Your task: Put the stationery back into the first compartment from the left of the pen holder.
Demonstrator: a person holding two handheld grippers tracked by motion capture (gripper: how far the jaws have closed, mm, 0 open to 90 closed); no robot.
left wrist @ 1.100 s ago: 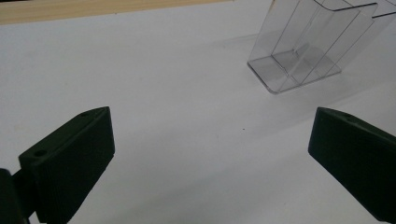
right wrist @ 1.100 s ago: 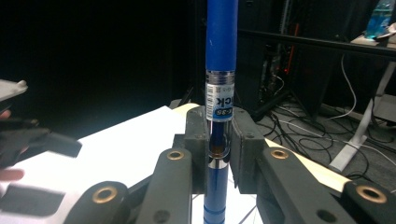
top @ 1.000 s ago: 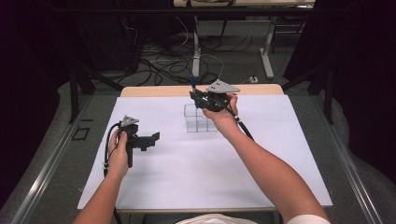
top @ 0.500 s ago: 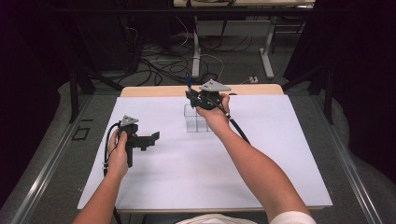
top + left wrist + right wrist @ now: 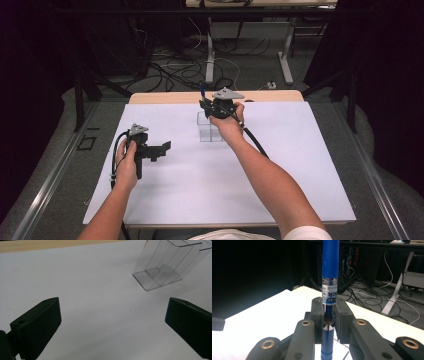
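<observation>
Two handheld grippers were at work over a table covered in a white sheet (image 5: 280,170). In the high view, the right gripper (image 5: 204,102) sat above a clear plastic holder (image 5: 209,131) near the far middle of the sheet, and the right hand (image 5: 227,120) covered part of that holder, so how close the two came could not be told. From there the blue pen (image 5: 202,90) was no more than a small blue stub rising above the gripper.

The right gripper view gave what the high view could not: the blue pen (image 5: 329,277) stood upright, clamped between the two black jaws, which pressed on a clear section of its barrel just below a printed label (the lettering was cut off and partly unreadable). Its top ran out of the frame above, and its lower end was cut off at the bottom edge, so the tip stayed hidden.

The left gripper (image 5: 161,149) rested low over the left part of the sheet, well apart from the holder, gripped by the left hand (image 5: 127,159). In the left gripper view its jaws stood wide apart with bare sheet between them, and the clear plastic holder (image 5: 163,267) showed inner dividers, its upper rim cut off.
</observation>
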